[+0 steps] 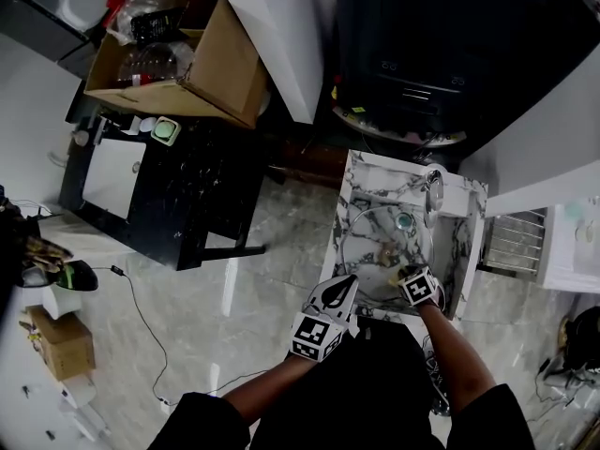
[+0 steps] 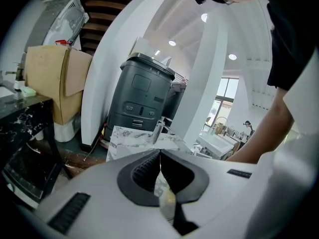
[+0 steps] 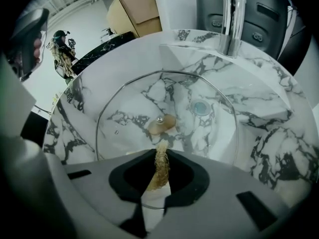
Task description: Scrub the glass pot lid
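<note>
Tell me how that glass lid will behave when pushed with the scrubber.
The lid looks like rigid glass, so it probably won't flex but could chip on the marble sink. Its round rim on smooth stone may slide or rock.

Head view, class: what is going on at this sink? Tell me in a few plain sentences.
A person leans over a marble sink with a gripper in each hand. A glass lid lies in the basin. The right gripper is shut on a tan fibrous scrubber, whose tip is close to the lid's knob. The left gripper is shut at the lid's near rim, seemingly steadying it.
</note>
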